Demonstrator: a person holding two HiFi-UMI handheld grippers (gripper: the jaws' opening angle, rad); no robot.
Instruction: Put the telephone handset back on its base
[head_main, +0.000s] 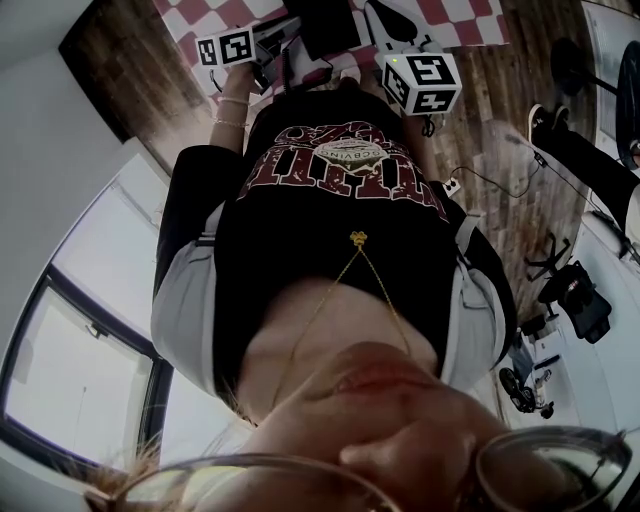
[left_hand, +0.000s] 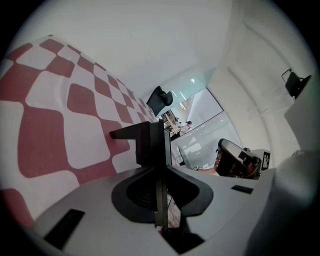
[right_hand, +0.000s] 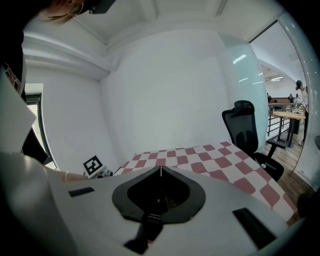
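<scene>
Room: white walls all round, wooden floor (head_main: 500, 110) at the right of the head view, a window (head_main: 80, 380) at its lower left.
Table: red-and-white checked cloth (left_hand: 45, 120) fills the left of my left gripper view. No phone shows on that stretch.
Head view: mostly my own black shirt (head_main: 340, 230), so the tabletop is only a strip along the top edge.
Left gripper (left_hand: 161, 145): centre of its own view, black jaws pressed flat together. Nothing sits between them, and I'm carrying nothing here.
Dark shape (head_main: 330, 28): top centre of the head view, between my two marker cubes. It could be part of the phone, but I cannot tell.
Right gripper (right_hand: 160, 171): jaws drawn in to one thin line at the centre of its view, nothing in them. Checked cloth lies beyond, with an office chair (right_hand: 245, 127) at the right.
Handset: I can't make it out in any view. It is in neither pair of jaws, that much is plain.
Base: not clearly seen either, so whether the cradle is empty or filled I can't say.
Done so far: nothing I can vouch for. Both grippers are empty and closed above the near edge of the table.
Left to do: as I judge it, the whole job. Find the handset, open up, take it, carry it over and seat it on the base.
</scene>
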